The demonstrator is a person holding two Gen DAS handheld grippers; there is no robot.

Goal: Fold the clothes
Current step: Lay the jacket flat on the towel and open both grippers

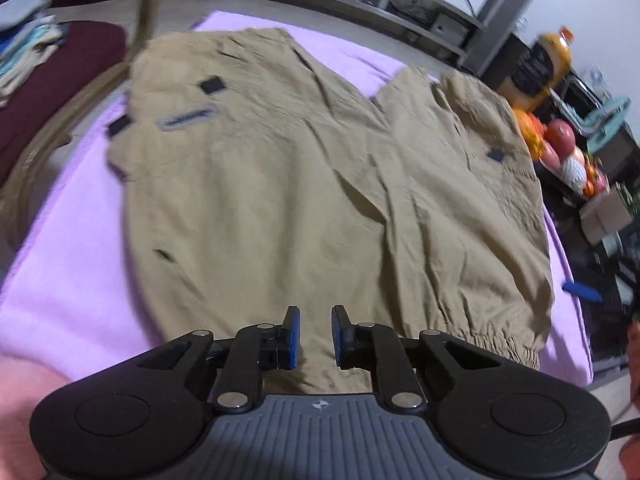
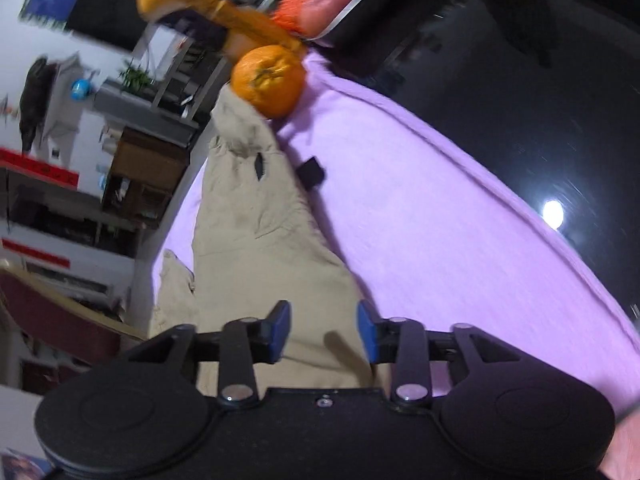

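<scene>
1. Lilac blanket [image 1: 68, 264] covers the work surface, with cluttered shelves [image 1: 400, 4] at the back and a heap of fruit [image 1: 560, 148] off the right edge.
2. On it I see the khaki trousers [image 1: 304, 184] spread flat, legs reaching away from me, dark tabs and a grey pocket trim on the left leg, one elastic cuff [image 1: 496, 340] near the bottom right.
3. My left gripper [image 1: 314, 338] hangs just above the near edge of the trousers — its jaws stand narrow with bare cloth showing in the gap, nothing pinched.
4. My right gripper [image 2: 323, 332] points down over one trouser leg [image 2: 260, 240] beside the open blanket [image 2: 440, 220]; its jaws stand about half apart, and the pads grip nothing.
5. An orange [image 2: 269, 82] sits at the far end of that leg, touching the fabric — everything behind it is too blurred to read.
</scene>
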